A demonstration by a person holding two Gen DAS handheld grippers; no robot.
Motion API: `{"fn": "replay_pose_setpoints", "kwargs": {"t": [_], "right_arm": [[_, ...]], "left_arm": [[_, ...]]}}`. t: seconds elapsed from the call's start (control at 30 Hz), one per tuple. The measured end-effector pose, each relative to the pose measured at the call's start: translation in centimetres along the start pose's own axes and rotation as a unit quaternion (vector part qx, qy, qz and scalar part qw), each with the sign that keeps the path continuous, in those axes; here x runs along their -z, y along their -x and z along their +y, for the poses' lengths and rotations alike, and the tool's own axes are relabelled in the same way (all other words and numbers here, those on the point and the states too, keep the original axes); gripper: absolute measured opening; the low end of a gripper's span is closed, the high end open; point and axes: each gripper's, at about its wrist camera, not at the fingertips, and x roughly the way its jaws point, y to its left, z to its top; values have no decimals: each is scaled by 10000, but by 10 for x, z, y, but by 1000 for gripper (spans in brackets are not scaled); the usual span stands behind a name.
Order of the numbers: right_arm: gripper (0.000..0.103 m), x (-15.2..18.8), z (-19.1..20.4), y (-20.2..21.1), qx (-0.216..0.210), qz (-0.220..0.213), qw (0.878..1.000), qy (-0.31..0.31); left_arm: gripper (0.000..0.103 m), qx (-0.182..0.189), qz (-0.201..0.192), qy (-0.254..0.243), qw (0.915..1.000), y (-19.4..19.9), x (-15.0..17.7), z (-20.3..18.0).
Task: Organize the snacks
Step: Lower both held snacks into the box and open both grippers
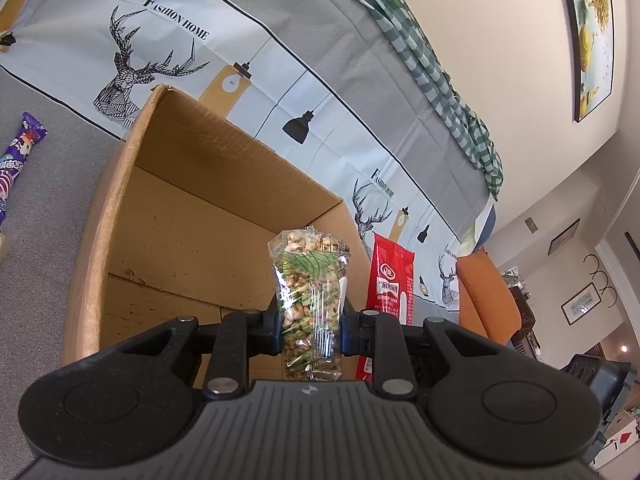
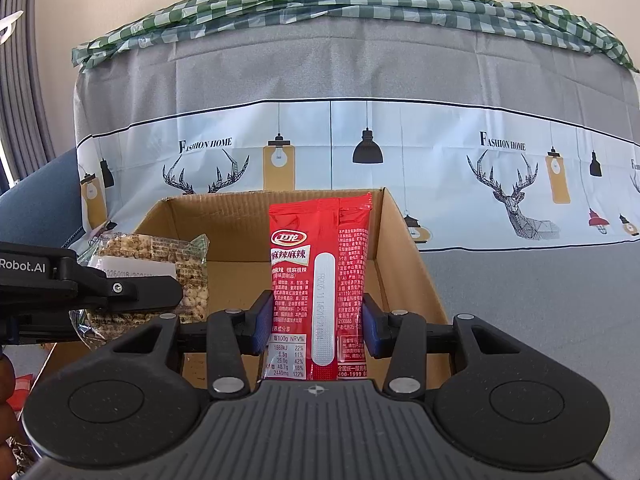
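Both grippers hold snacks over the empty cardboard box (image 1: 192, 216): left gripper (image 1: 310, 320) fingers clamp a nut packet (image 1: 310, 280), right gripper (image 2: 316, 320) a red packet (image 2: 320, 280); a purple packet (image 1: 16, 160) awaits outside.

We cannot see the cardboard box (image 2: 224, 216) floor behind the red packet (image 2: 320, 280), and the purple wrapper (image 1: 16, 160) is cut off at the edge.
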Motion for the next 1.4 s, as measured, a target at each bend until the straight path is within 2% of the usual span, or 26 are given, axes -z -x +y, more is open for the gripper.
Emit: {"fn": "replay_pose_setpoints", "kwargs": {"t": [0.43,0.47,0.5,0.57,0.6,0.63,0.93,1.13,1.3,1.4], "right_arm": [[46,1,2,1,13,-7,10000,31],[47,0,2,2,9,-9,10000,29],[49,0,2,2,5,-9,10000,29],[55,0,3,1,54,-5,10000,38],[62,0,3,1,93,-11,9999,43],[64,-1,3,1,110,-22,9999,41],[67,-3,11,-1,61,-29,10000,-21],[67,-4,24,2,-6,-126,9999,-84],[67,-5,42,7,-89,-229,9995,-191],[67,-5,56,11,-155,-325,9990,-254]], "left_arm": [[27,16,9,-3,10000,-1,0,0],[29,-10,17,-1,10000,-1,0,-1],[45,-73,27,3,10000,-1,-1,0],[65,-273,-27,32,9996,-1,-1,2],[63,-362,-68,19,9993,0,-2,4],[63,-391,-76,1,9992,0,-3,5],[62,-366,-316,-166,9987,15,-6,2],[45,-299,-473,-261,9981,34,-9,5],[25,-294,-530,-225,9979,56,-14,16],[23,-349,-563,-283,9974,73,-17,22]]}}
